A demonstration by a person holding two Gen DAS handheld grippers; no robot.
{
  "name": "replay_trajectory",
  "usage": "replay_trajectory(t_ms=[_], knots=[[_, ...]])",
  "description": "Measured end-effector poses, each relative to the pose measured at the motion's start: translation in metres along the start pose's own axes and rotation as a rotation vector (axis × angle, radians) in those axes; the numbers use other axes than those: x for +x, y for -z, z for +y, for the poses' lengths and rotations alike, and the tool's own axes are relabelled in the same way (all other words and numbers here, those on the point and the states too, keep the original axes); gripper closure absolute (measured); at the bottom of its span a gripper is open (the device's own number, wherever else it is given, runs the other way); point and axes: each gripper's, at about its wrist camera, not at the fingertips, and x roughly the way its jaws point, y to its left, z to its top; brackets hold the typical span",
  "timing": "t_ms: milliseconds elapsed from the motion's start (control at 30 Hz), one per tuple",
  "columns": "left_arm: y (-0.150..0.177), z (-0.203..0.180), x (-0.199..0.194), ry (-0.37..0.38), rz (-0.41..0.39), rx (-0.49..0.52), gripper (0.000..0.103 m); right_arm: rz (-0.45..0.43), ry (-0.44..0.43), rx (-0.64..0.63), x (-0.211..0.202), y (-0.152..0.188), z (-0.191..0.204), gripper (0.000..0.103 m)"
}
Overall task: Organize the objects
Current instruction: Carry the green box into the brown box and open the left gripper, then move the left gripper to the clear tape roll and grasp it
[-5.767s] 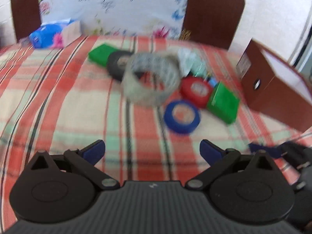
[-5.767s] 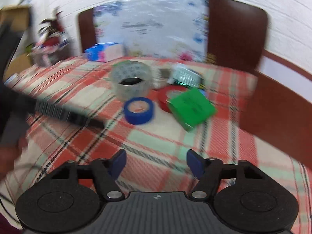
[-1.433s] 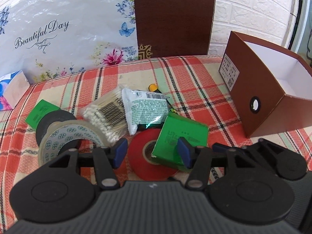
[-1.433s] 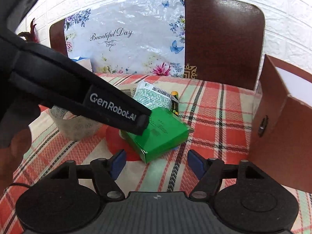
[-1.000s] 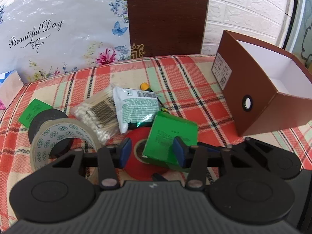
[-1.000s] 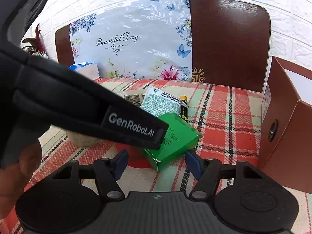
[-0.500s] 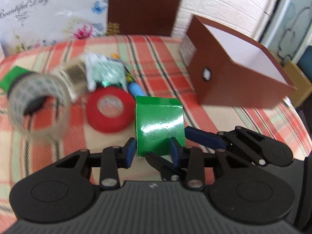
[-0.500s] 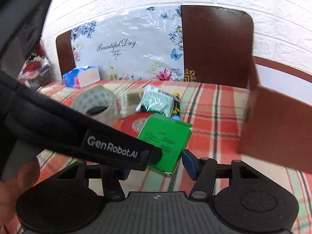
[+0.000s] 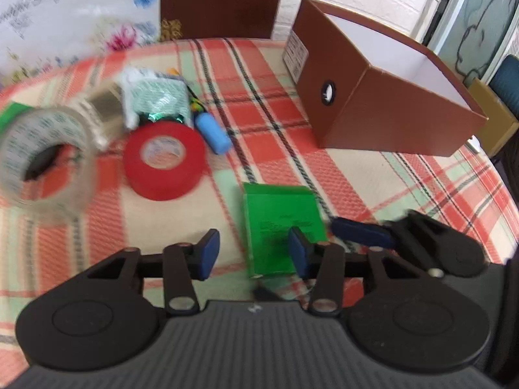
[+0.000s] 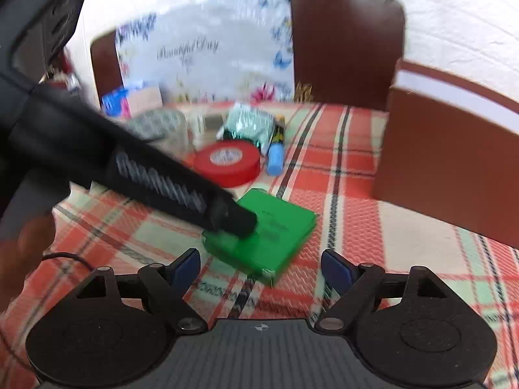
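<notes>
1. Brown box [image 9: 382, 110] open-topped, far right on table [image 9: 373, 175].
2. Green box [image 10: 269, 236] flat, between right gripper [image 10: 261, 267] fingers, untouched; jaws opening wide.
3. Left gripper [image 9: 254, 253] opening, empty; green box partly behind its right finger.

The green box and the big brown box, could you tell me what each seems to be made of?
The green box looks like thin printed cardboard with a slight sheen: sharp folded edges, flat faces, small dark print. The big brown box looks like stiff matte paperboard, brown outside and white inside, with straight thin walls, a ringed finger hole and a pasted label. Neither can be confirmed beyond appearance.
</notes>
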Motion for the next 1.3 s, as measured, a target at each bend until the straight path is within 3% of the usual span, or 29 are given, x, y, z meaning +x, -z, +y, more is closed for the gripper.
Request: replay_trajectory(t_ms=[33, 133, 200, 333, 433, 567, 767, 800, 900, 1033, 1300], knots=[[-0.001, 0.0, 0.0, 0.026, 0.005, -0.012, 0.067, -0.006, -0.006, -0.01, 0.001, -0.002, 0.001, 0.028], [-0.007, -0.012, -0.013, 0.006, -0.018, 0.004, 0.069, -0.047, 0.016, -0.027, -0.011, -0.005, 0.004, 0.03], [-0.015, -0.026, -0.032, 0.021, -0.067, 0.043, 0.069, -0.128, 0.056, -0.053, -0.032, -0.008, 0.004, 0.03], [-0.048, -0.07, -0.067, 0.056, -0.221, 0.149, 0.069, -0.328, 0.22, -0.136, -0.073, -0.026, -0.009, 0.03], [-0.078, -0.11, -0.067, 0.1, -0.292, 0.223, 0.069, -0.401, 0.324, -0.145, -0.088, -0.041, -0.043, 0.03], [-0.108, -0.16, -0.033, 0.147, -0.301, 0.292, 0.069, -0.38, 0.383, -0.084, -0.09, -0.051, -0.107, 0.03], [-0.134, -0.218, 0.037, 0.205, -0.24, 0.352, 0.069, -0.275, 0.463, -0.005, -0.073, -0.048, -0.19, 0.03], [-0.136, -0.226, 0.047, 0.204, -0.223, 0.359, 0.068, -0.266, 0.475, 0.013, -0.069, -0.046, -0.201, 0.03], [-0.137, -0.236, 0.075, 0.149, -0.192, 0.379, 0.068, -0.247, 0.497, 0.082, -0.062, -0.04, -0.223, 0.019], [-0.137, -0.224, 0.083, 0.138, -0.178, 0.35, 0.06, -0.281, 0.483, 0.142, -0.065, -0.03, -0.226, 0.02], [-0.114, -0.209, 0.041, 0.123, -0.231, 0.365, 0.056, -0.311, 0.449, 0.179, -0.084, -0.017, -0.199, 0.02]])
